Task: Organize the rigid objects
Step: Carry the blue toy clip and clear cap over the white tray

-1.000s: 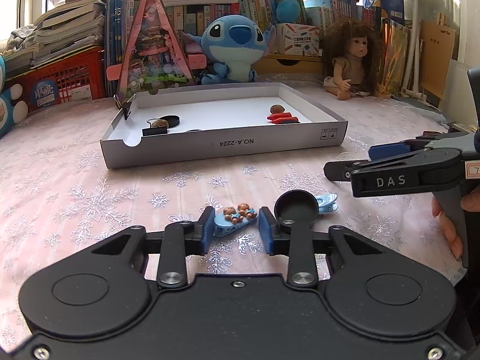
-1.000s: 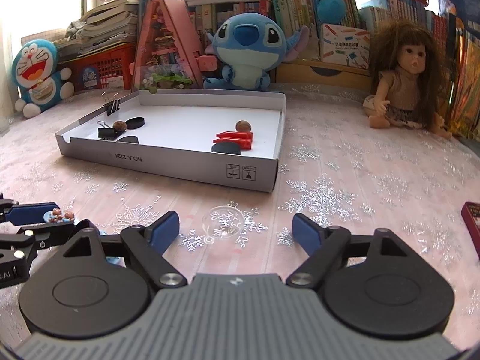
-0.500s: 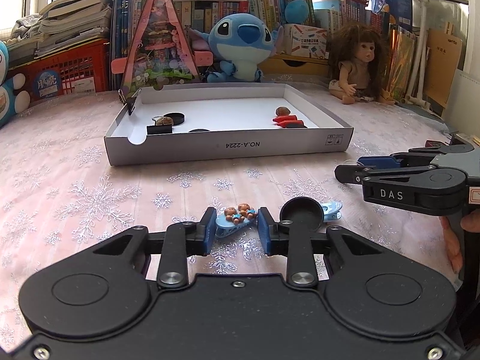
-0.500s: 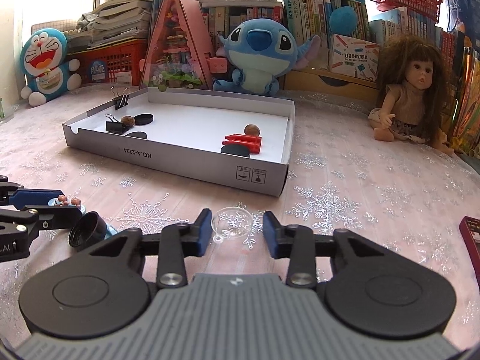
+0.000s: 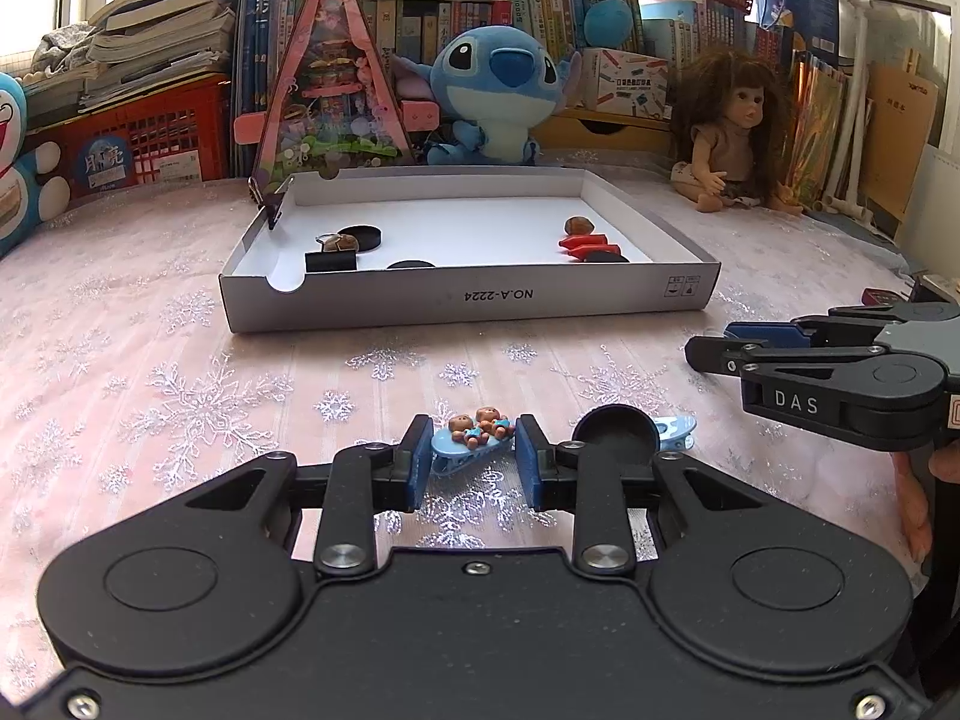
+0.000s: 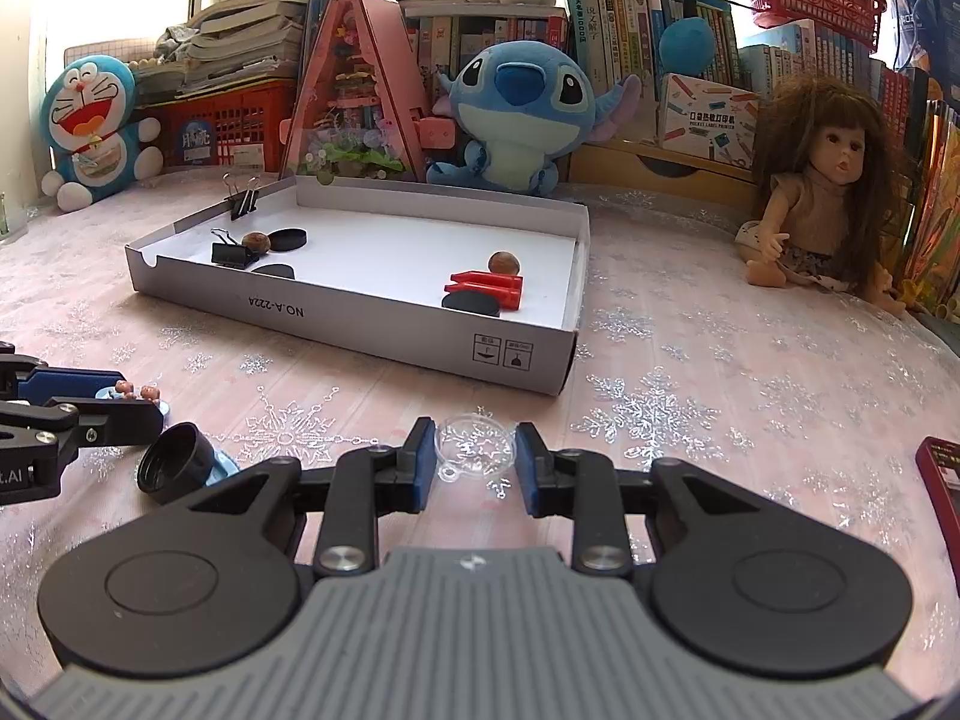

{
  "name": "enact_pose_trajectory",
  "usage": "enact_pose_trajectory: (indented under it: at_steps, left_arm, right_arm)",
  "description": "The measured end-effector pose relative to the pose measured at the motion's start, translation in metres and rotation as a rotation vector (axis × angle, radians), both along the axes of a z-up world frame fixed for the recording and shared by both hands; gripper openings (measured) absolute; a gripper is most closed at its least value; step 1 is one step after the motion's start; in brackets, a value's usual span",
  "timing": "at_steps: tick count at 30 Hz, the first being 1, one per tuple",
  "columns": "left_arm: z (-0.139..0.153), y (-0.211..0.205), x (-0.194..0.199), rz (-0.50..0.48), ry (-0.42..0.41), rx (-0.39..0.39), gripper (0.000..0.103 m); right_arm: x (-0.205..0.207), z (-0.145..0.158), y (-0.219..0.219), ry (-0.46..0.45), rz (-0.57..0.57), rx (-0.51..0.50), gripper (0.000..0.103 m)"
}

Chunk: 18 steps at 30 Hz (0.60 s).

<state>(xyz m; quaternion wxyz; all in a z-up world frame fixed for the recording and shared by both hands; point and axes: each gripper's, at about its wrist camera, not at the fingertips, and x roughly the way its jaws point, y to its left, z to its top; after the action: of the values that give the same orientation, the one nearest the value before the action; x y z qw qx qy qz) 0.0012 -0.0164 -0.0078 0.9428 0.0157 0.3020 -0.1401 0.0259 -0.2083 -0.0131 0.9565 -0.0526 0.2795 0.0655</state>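
My left gripper (image 5: 473, 449) is shut on a blue hair clip with two small bear figures (image 5: 474, 435), lifted off the tablecloth. My right gripper (image 6: 474, 456) is shut on a clear round plastic lid (image 6: 475, 450). A black bottle cap (image 5: 615, 437) lies on a second blue clip (image 5: 675, 427) just right of the left fingers; the cap also shows in the right wrist view (image 6: 175, 468). The white cardboard tray (image 5: 468, 300) ahead holds binder clips, black caps, nuts and red pieces.
Behind the tray stand a Stitch plush (image 5: 498, 96), a pink triangular toy house (image 5: 327, 96), a doll (image 5: 729, 132), books and a red crate (image 5: 144, 144). A dark red object (image 6: 942, 480) lies at the right edge.
My right gripper closed from wide open onto the clear lid. Both grippers rose slightly with their objects; the left stayed shut on the hair clip.
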Motion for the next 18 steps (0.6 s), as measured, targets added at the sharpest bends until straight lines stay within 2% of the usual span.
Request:
enact_pose_trajectory:
  at_steps: [9, 18]
  left_arm:
    - [0.009, 0.000, 0.008, 0.008, -0.026, 0.002, 0.027]
    - [0.021, 0.002, 0.019, 0.010, -0.052, -0.003, 0.027]
  right_arm:
    - [-0.005, 0.003, 0.004, -0.029, 0.019, -0.028, 0.033]
    - [0.000, 0.015, -0.002, -0.042, -0.003, 0.008, 0.033]
